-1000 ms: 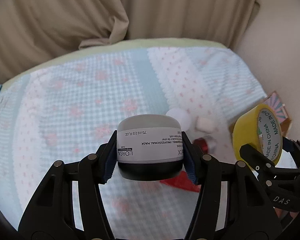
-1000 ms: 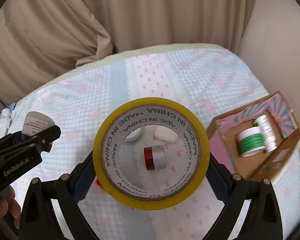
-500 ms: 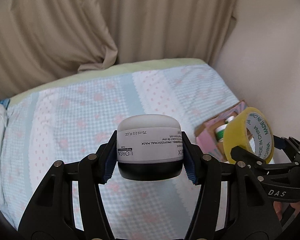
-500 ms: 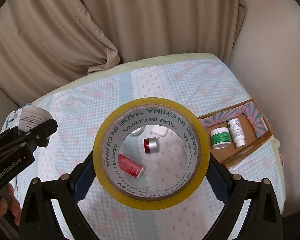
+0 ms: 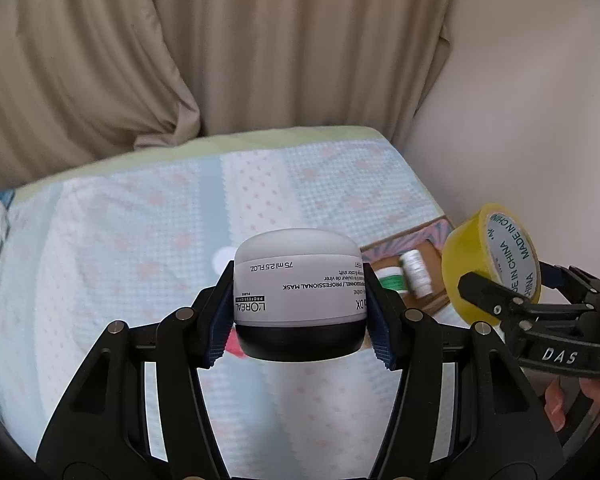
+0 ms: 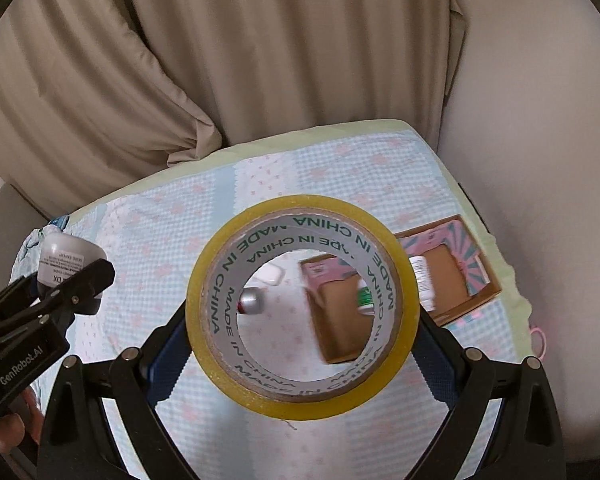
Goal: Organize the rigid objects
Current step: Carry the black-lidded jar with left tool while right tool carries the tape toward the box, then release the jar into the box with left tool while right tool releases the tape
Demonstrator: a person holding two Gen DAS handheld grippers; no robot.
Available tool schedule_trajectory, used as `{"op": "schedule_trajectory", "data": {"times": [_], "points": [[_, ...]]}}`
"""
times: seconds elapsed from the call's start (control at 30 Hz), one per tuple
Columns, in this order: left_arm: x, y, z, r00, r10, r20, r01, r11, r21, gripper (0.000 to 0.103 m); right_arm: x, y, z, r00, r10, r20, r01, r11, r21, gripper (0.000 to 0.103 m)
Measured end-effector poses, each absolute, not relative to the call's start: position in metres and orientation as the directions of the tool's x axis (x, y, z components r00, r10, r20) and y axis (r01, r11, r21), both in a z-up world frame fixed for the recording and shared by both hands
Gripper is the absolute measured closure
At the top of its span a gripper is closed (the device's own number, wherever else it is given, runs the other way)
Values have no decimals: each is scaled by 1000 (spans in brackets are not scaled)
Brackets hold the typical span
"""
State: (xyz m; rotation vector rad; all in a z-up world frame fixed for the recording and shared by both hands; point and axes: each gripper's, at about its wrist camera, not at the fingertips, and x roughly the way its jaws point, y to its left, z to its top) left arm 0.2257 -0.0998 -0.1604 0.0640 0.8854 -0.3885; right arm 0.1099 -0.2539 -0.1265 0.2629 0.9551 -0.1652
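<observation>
My left gripper (image 5: 300, 316) is shut on a white L'Oréal mask jar (image 5: 298, 296) with a black base, held high above the bed; the jar also shows in the right wrist view (image 6: 66, 256). My right gripper (image 6: 302, 340) is shut on a yellow tape roll (image 6: 300, 308), which also shows in the left wrist view (image 5: 494, 258). A cardboard box (image 6: 480, 300) with pink-teal flaps lies at the bed's right side, holding a green-labelled jar (image 5: 392, 280) and a white bottle (image 5: 416, 272). The tape roll hangs over the box.
On the checked bedspread (image 6: 160, 220) lie a red-and-silver small jar (image 6: 252, 300) and a white case (image 6: 270, 276), seen through the roll, and a red item (image 5: 234, 346) under the mask jar. Beige curtains (image 6: 260, 60) hang behind; a wall (image 6: 540, 120) is at right.
Both grippers have risen and moved right toward the box, still holding their objects. The box now shows through and beside the tape roll.
</observation>
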Motion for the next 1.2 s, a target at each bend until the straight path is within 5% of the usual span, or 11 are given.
{"op": "schedule_trajectory", "data": {"times": [0.4, 1.2], "points": [[223, -217, -205, 509, -270, -817, 307, 944, -121, 50, 103, -400, -146, 497, -37, -867, 317, 938, 142, 6], [309, -307, -417, 219, -84, -972, 313, 950, -12, 50, 190, -509, -340, 308, 211, -928, 562, 746, 357, 6]]}}
